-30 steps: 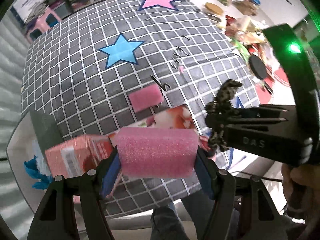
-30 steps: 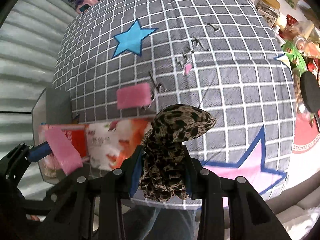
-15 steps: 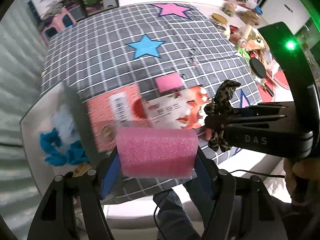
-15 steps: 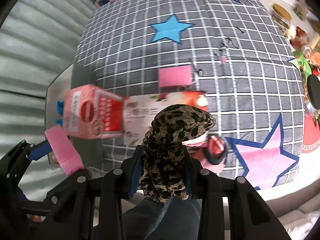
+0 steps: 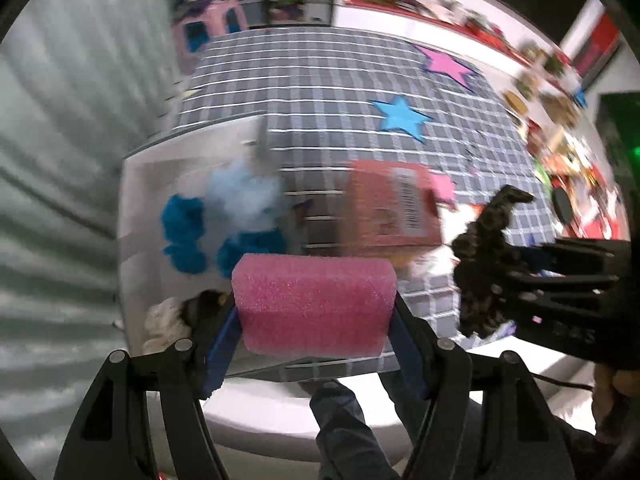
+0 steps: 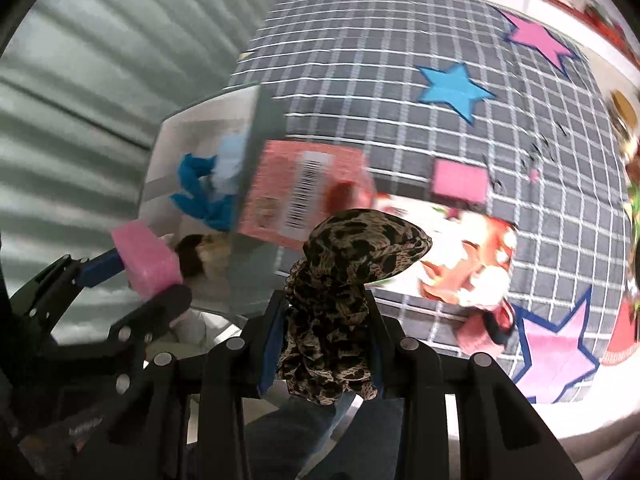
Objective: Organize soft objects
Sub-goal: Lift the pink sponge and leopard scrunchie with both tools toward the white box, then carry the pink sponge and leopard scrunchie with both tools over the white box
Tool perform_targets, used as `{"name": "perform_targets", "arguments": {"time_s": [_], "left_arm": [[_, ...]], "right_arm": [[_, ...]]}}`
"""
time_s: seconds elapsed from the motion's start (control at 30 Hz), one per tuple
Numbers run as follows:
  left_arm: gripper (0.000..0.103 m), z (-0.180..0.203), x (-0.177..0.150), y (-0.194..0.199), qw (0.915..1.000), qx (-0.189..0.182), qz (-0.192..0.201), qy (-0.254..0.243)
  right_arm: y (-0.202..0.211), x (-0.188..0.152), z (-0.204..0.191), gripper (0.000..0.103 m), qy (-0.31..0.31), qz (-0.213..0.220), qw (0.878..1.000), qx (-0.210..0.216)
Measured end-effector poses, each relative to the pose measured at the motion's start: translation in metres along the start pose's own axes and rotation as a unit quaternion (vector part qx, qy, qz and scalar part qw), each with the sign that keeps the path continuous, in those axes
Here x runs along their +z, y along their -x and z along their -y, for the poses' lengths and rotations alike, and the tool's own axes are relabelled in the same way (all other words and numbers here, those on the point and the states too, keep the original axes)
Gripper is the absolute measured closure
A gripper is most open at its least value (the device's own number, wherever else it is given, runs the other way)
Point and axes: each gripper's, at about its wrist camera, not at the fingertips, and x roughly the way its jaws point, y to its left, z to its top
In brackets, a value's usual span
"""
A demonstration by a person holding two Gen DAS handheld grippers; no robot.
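L tongs (image 5: 314,320) clamp pink sponge (image 5: 314,306), R tongs (image 6: 326,332) leopard scrunchie (image 6: 344,280)

Motion is smearing the red carton (image 5: 390,204) and its barcode past reading. The pink sponge (image 5: 314,306) is covering the bin's (image 5: 136,208) near floor, and the leopard scrunchie (image 6: 340,304) is hiding the printed packet's (image 6: 468,256) left end.

Right gripper (image 6: 326,312) clamped on leopard-print scrunchie (image 6: 340,280). Left gripper (image 6: 148,272) at lower left, gripping pink sponge (image 6: 146,260) over white bin (image 6: 180,136). Second pink sponge (image 6: 460,181) lying on grid cloth (image 6: 360,60).
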Motion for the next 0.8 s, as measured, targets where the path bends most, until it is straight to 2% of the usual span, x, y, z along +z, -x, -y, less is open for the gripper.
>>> {"name": "perform_targets", "arguments": {"time_s": [0.27,0.53,0.8], "left_arm": [[0.031,-0.063,-0.014,0.001,0.995,0.032,0.005,0.094],[0.031,-0.095,-0.016,-0.008,0.9884,0.065,0.001,0.137],[0.031,-0.116,-0.016,-0.021,0.9825,0.077,-0.011,0.169]], "right_arm": [[-0.008,0.023,-0.057,0.065,0.068,-0.009,0.998,0.015],[-0.028,0.05,-0.108,0.065,0.13,-0.02,0.991,0.024],[-0.047,0.077,-0.14,0.065,0.162,-0.037,0.986,0.028]]}}
